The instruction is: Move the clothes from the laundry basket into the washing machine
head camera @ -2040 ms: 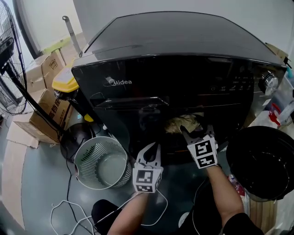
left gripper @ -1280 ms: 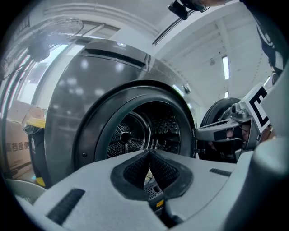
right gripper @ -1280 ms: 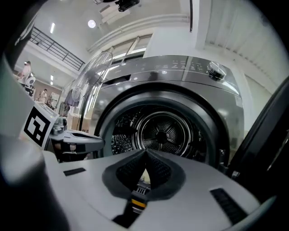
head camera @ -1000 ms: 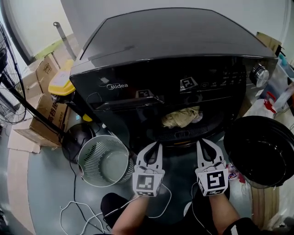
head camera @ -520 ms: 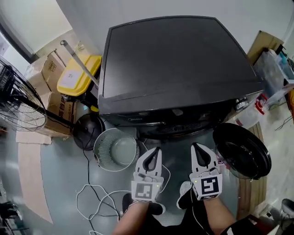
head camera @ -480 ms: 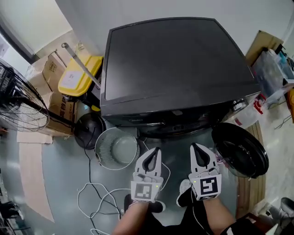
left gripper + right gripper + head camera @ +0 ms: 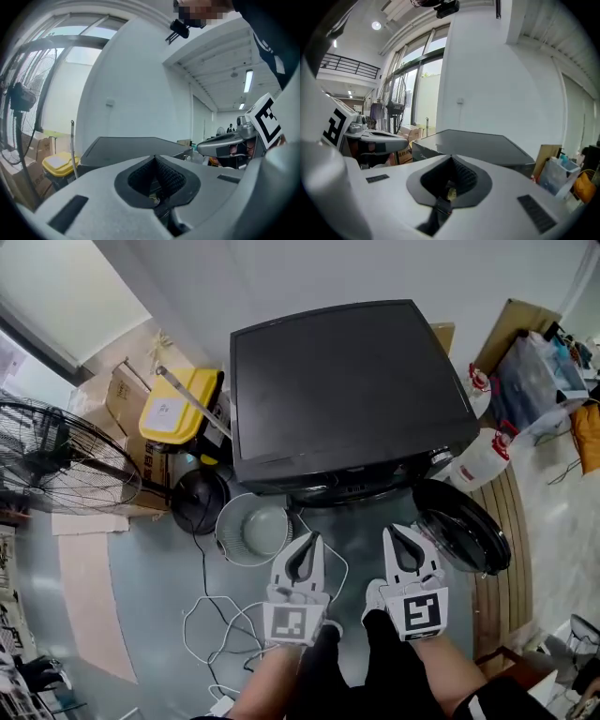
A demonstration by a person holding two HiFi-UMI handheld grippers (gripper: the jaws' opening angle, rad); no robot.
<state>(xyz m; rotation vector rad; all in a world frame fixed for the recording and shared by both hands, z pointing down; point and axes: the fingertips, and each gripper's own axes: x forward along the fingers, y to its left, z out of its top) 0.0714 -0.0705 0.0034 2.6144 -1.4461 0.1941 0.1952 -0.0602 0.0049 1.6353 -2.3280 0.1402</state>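
The black washing machine (image 7: 347,390) is seen from above, its round door (image 7: 461,526) swung open at the front right. The drum and the clothes in it are hidden under the machine's top. The white laundry basket (image 7: 255,531) stands on the floor at the front left and looks empty. My left gripper (image 7: 314,538) and right gripper (image 7: 394,531) hang side by side in front of the machine, both shut with nothing between the jaws. Both gripper views look level over the machine's top (image 7: 136,143) (image 7: 473,140).
A standing fan (image 7: 56,460), cardboard boxes (image 7: 117,395) and a yellow-lidded bin (image 7: 178,409) stand left of the machine. White cables (image 7: 220,624) trail on the floor by my feet. A white jug (image 7: 483,460) and bags (image 7: 539,371) sit at the right.
Both grippers have risen from in front of the open drum to above the machine's top. The clothes seen in the drum earlier are out of sight now.
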